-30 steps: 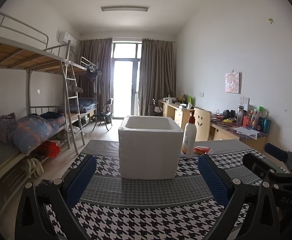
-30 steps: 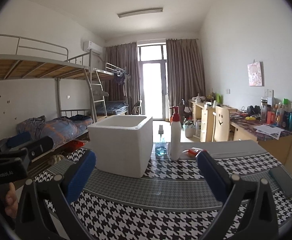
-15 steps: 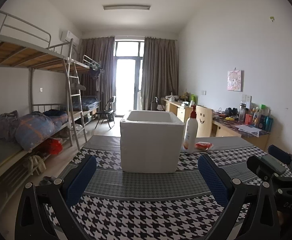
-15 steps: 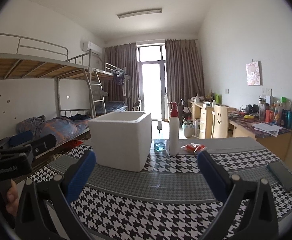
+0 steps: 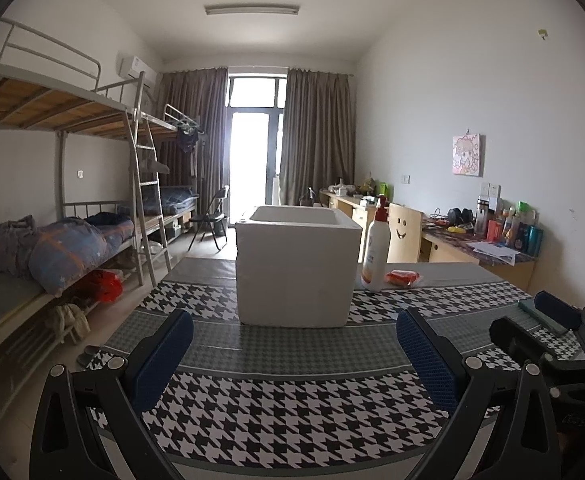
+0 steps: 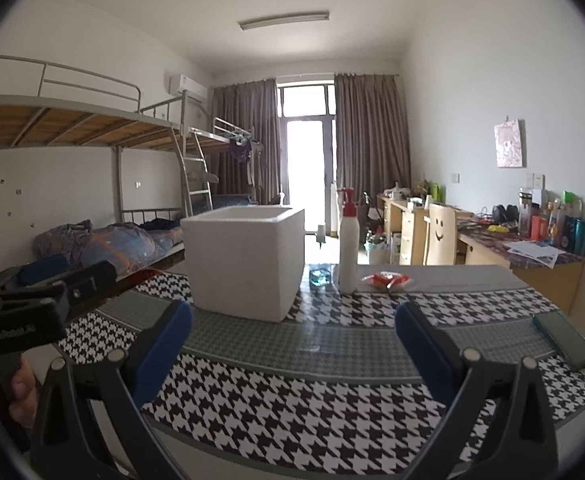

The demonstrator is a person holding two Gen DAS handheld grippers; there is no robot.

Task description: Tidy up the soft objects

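A white foam box (image 5: 297,268) (image 6: 244,260) stands open-topped on the houndstooth tablecloth (image 5: 292,404) (image 6: 312,400). Right of it are a white pump bottle with a red top (image 5: 376,246) (image 6: 348,250) and a small red soft packet (image 5: 402,278) (image 6: 386,280). My left gripper (image 5: 292,348) hovers open above the near table, well short of the box, nothing between its blue pads. My right gripper (image 6: 292,344) is open too, and empty. Each view shows the other gripper at its edge, the right one (image 5: 552,336) and the left one (image 6: 40,296).
A dark phone (image 6: 564,338) lies at the table's right side. A small glass bottle with blue liquid (image 6: 319,272) sits behind the box. Bunk beds (image 5: 52,240) line the left wall; desks (image 5: 480,248) with a smiley-face chair (image 5: 402,232) line the right wall.
Both views have pulled back and dropped slightly, so the box and bottle look a little smaller and farther. Both grippers stay open.
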